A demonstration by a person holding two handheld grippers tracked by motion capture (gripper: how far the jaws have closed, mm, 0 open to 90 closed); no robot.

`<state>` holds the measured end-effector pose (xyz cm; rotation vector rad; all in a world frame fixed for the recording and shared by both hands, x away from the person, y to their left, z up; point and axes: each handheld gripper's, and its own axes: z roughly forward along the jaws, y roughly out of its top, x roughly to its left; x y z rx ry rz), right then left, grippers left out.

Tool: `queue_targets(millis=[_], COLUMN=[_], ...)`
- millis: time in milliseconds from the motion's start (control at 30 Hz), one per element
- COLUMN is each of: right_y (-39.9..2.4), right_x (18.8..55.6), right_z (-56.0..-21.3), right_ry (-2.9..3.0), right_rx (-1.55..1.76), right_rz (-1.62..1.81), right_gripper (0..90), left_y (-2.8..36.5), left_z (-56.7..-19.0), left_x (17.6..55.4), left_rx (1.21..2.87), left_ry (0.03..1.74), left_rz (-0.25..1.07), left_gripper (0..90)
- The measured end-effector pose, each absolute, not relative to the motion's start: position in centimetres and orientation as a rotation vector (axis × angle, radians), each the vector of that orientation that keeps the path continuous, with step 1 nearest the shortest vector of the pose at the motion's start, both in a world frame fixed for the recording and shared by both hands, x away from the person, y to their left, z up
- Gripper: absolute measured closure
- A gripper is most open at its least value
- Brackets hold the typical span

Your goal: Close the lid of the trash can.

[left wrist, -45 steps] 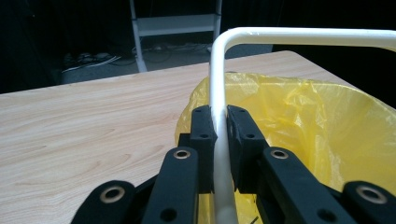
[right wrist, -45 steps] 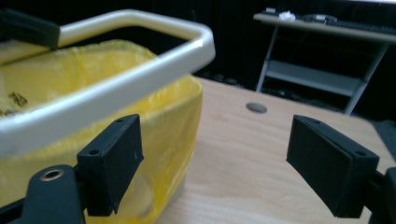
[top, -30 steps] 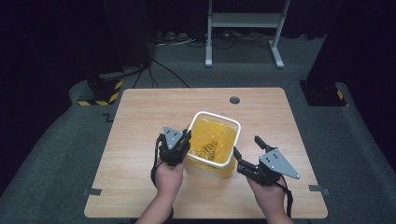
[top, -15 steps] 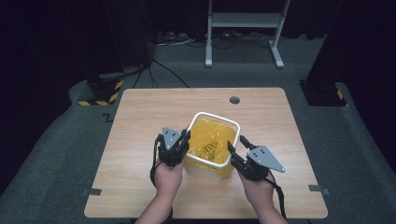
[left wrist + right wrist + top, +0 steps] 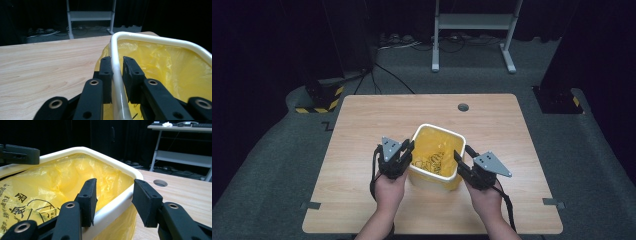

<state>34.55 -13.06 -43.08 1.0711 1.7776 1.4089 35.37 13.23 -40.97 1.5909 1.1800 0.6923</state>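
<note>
At the lower middle of the high view stands the bin [image 5: 435, 159], a small cream-coloured plastic bin with a yellow bag [image 5: 437, 150] inside it, on the wooden table [image 5: 362, 120]. It sits between my two hands, nearer to the bottom edge of the table than to the top one.

My left gripper [image 5: 117, 75] is at the left rim of the bin. Its jaws are narrow and stand one on each side of the rim, one outside and one inside on the bag. They look closed on the rim, though a thin gap may remain on one side.

My right gripper [image 5: 113, 195] is at the right rim. Its jaws have just been closing and now stand half wide, with the rim between them. The inner pad is close to the rim, the outer pad is still apart from it, so I judge this side is not gripped yet.

I think the bin is light, and its rim is stiff and rounded, so it can slip a little between flat pads. The bag is thin, soft and slippery, with some print on it; it can slide or tear if I pinch only the film. The good place to hold is the rim itself, on two opposite sides, with the bag pressed against it.
</note>
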Motion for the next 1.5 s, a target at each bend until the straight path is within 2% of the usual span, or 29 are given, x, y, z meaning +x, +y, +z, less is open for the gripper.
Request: queue_targets(millis=[267, 700, 867, 1500], right_y=[-12.8, -12.5, -12.6, -12.1], right_x=[35.2, 35.9, 36.1, 36.2], right_z=[-42.6, -42.7, -42.9, -43.1], right_ry=[1.778, 1.769, 1.773, 1.782], right_rx=[1.066, 1.04, 1.049, 1.063], right_rz=[1.386, 1.333, 1.322, 1.266], right_gripper=[55.5, 59.2, 64.5, 68.1], left_y=[13.8, 14.3, 14.4, 14.4], left_z=[-40.7, -41.9, -42.6, -42.9], left_x=[34.8, 35.6, 35.9, 36.3], left_rx=[1.585, 1.629, 1.647, 1.688], left_ry=[1.147, 1.135, 1.121, 1.102], left_rz=[0.705, 0.702, 0.668, 0.656], left_gripper=[72.2, 73.9, 75.3, 75.8])
